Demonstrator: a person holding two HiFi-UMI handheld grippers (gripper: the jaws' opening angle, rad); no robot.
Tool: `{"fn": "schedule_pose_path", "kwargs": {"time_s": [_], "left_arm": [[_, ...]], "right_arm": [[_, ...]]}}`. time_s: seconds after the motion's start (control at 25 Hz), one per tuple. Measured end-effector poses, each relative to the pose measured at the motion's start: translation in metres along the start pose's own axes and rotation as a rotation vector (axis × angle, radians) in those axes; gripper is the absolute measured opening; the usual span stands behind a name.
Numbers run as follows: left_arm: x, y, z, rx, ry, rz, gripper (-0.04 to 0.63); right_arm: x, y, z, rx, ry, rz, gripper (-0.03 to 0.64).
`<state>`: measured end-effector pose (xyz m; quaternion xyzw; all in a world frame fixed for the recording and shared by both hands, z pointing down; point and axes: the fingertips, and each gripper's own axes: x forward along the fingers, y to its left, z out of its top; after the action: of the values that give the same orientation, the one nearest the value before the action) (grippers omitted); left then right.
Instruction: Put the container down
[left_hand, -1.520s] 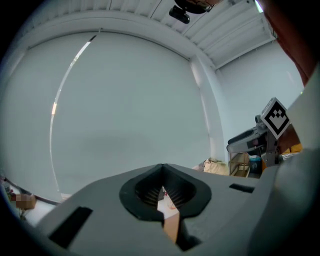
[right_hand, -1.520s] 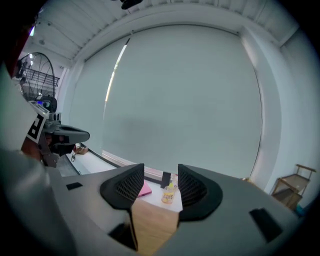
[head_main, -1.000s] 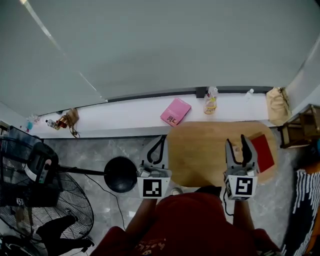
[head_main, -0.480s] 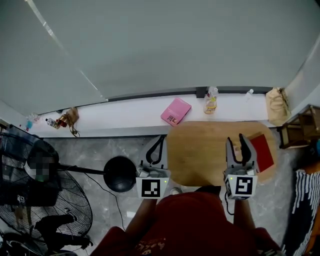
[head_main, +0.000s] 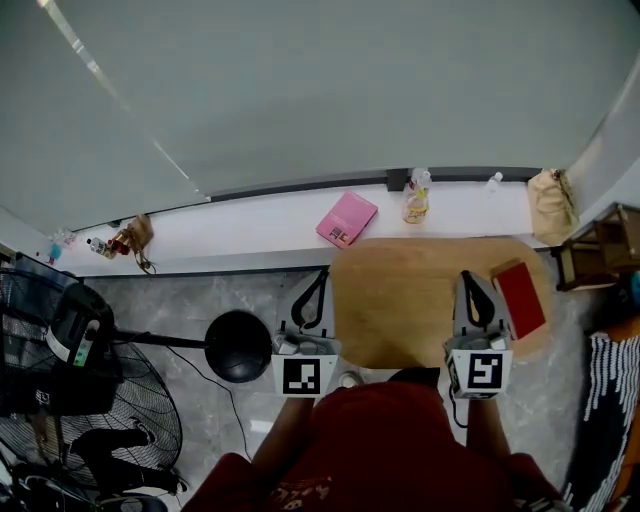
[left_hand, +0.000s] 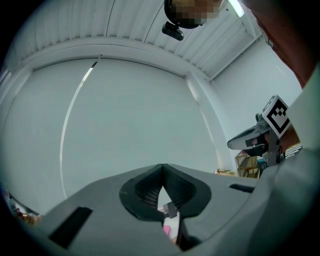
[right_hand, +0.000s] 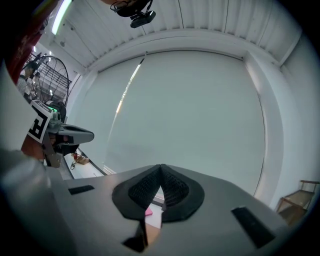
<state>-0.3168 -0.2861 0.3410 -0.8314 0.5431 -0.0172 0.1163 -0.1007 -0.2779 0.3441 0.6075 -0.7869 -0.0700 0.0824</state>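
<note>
Closest in, two hand-held grippers, left (head_main: 322, 276) and right (head_main: 467, 278), each pressed together on nothing. Just right of the right hand-held gripper, one red container (head_main: 521, 298), flat on the one wooden tabletop (head_main: 400, 300). Farther ahead of both, one pink box (head_main: 346, 220) and one bottle (head_main: 416, 196) on a white ledge (head_main: 250, 235). Bottle label too small to read.

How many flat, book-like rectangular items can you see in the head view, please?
2. A pink flat book lies on the white ledge by the wall. A red flat book lies on the right side of the light wooden table. None seems hidden.
</note>
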Motion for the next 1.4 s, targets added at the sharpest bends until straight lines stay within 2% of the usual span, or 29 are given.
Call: {"fn": "schedule_pose_path", "kwargs": {"time_s": [0.04,0.12,0.24,0.44,0.64,0.8,0.88,0.96,1.0,1.04,1.16,1.2,1.4], "left_arm": [[0.001,-0.001,0.001,0.009,-0.006,-0.005,0.005],[0.001,-0.004,0.000,-0.021,-0.002,0.001,0.005],[0.001,-0.008,-0.004,0.046,0.025,-0.029,0.005],[0.000,-0.006,-0.001,-0.080,-0.008,0.016,0.005],[0.000,-0.011,-0.002,-0.058,0.001,-0.001,0.005],[0.001,-0.014,-0.005,-0.095,0.009,0.011,0.005],[0.001,-0.017,-0.003,-0.052,0.007,-0.006,0.005],[0.001,-0.020,-0.001,0.047,0.004,-0.040,0.005],[0.000,-0.020,-0.001,0.066,0.003,-0.048,0.005],[0.000,-0.021,-0.001,0.055,0.004,-0.045,0.005],[-0.001,-0.021,-0.005,-0.072,0.013,-0.007,0.005],[-0.001,-0.021,-0.006,-0.087,0.019,-0.005,0.005],[0.003,-0.027,-0.007,-0.039,0.023,-0.033,0.005]], "right_arm": [[0.000,0.000,-0.001,-0.003,0.004,0.003,-0.002],[-0.001,0.000,-0.003,-0.002,0.010,0.002,-0.003],[-0.003,-0.002,-0.006,0.005,0.016,-0.004,-0.003],[-0.005,-0.004,-0.007,0.011,0.024,-0.014,-0.002],[-0.006,-0.002,-0.010,0.001,0.031,0.005,-0.002],[-0.006,-0.004,-0.012,0.008,0.037,0.005,-0.003],[-0.007,-0.004,-0.013,0.006,0.040,0.007,-0.003],[-0.009,-0.005,-0.014,0.009,0.047,0.003,-0.002],[-0.010,-0.005,-0.015,0.006,0.050,0.002,-0.002],[-0.011,-0.006,-0.015,0.002,0.051,0.002,-0.002],[-0.012,-0.007,-0.016,0.001,0.057,0.001,-0.002],[-0.012,-0.007,-0.016,0.001,0.057,0.001,-0.002],[-0.012,-0.009,-0.019,-0.010,0.063,0.003,-0.002]]}}
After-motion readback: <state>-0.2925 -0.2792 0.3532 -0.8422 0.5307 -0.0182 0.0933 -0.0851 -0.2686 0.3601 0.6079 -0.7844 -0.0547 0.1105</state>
